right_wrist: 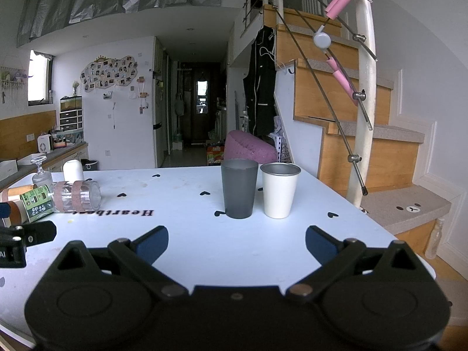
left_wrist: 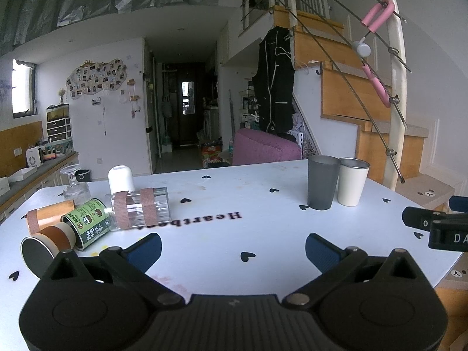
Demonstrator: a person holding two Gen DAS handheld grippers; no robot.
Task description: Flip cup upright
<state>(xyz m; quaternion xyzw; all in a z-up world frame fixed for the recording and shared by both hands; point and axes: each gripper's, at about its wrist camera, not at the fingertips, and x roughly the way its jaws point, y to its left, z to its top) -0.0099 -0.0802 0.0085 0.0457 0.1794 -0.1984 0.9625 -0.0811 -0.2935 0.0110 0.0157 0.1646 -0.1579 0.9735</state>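
A dark grey cup (left_wrist: 321, 182) (right_wrist: 239, 187) and a white cup with a metal inside (left_wrist: 352, 181) (right_wrist: 279, 188) stand upright side by side on the white table (left_wrist: 234, 242) (right_wrist: 204, 234). At the left lie a clear ribbed cup with tape bands (left_wrist: 142, 207) (right_wrist: 77, 196), a green printed cup (left_wrist: 87, 222) (right_wrist: 36, 203), an orange cup (left_wrist: 48, 215) and a brown-banded cup (left_wrist: 44, 247). A white cup (left_wrist: 120, 178) (right_wrist: 73, 170) and a stemmed glass (left_wrist: 74, 185) (right_wrist: 41, 172) stand upside down behind them. My left gripper (left_wrist: 233, 250) and right gripper (right_wrist: 237, 244) are open and empty above the table.
The table's right edge drops to a wooden staircase with a white post (right_wrist: 362, 102). A pink seat (right_wrist: 248, 146) stands behind the table. A kitchen counter (left_wrist: 29, 172) runs along the left. The right gripper's body shows at the right edge of the left wrist view (left_wrist: 438, 228).
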